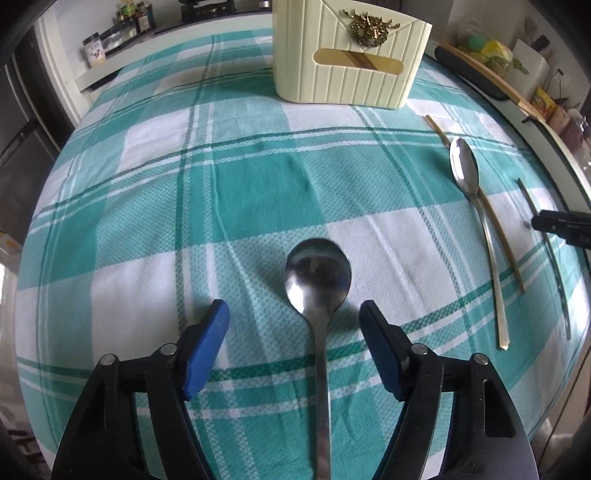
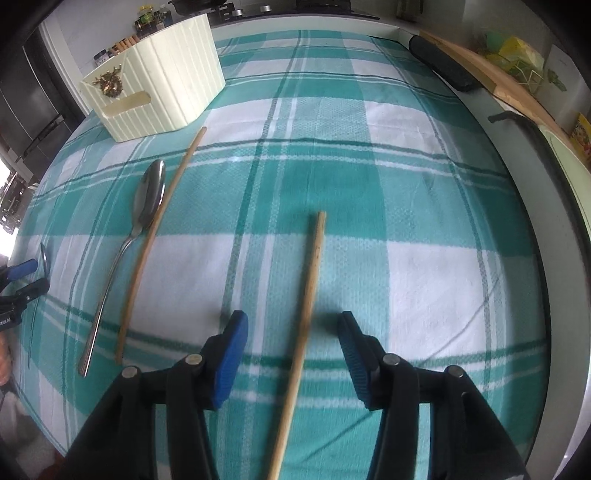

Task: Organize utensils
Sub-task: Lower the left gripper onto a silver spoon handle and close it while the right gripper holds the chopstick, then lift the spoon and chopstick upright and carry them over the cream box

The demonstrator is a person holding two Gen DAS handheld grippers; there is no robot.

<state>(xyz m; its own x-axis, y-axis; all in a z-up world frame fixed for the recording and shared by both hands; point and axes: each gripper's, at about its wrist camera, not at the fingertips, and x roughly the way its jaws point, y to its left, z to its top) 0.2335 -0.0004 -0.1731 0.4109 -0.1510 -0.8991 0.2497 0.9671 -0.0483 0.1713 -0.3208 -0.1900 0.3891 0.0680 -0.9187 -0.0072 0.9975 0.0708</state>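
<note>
Fingers of the left hand-held gripper (image 1: 293,314) stand apart, straddling the neck of a round-bowled spoon (image 1: 317,277) that lies flat on the table (image 1: 147,229), handle running back between the jaws. No pad touches it. The right hand-held gripper (image 2: 293,325) is likewise spread, a wooden chopstick (image 2: 312,280) lying between its fingers, untouched as far as can be seen. Judged step: both tools are lined up for a pick, neither grasp made. The next move calls for lowering until the pads flank each shaft, then closing squarely; the thin, flat-lying pieces may slip or roll on the checked cloth. Left of the right tool, and right of the left one, a second spoon (image 2: 149,199) and a second chopstick (image 2: 159,236) lie side by side, touching or nearly so. Farther ahead stands the cream ribbed holder (image 1: 351,70), upright, bearing a gilt wreath ornament (image 1: 369,31). Its interior is hidden in both views; through the front slot something tan shows, but whether utensils are already inside cannot be told.
</note>
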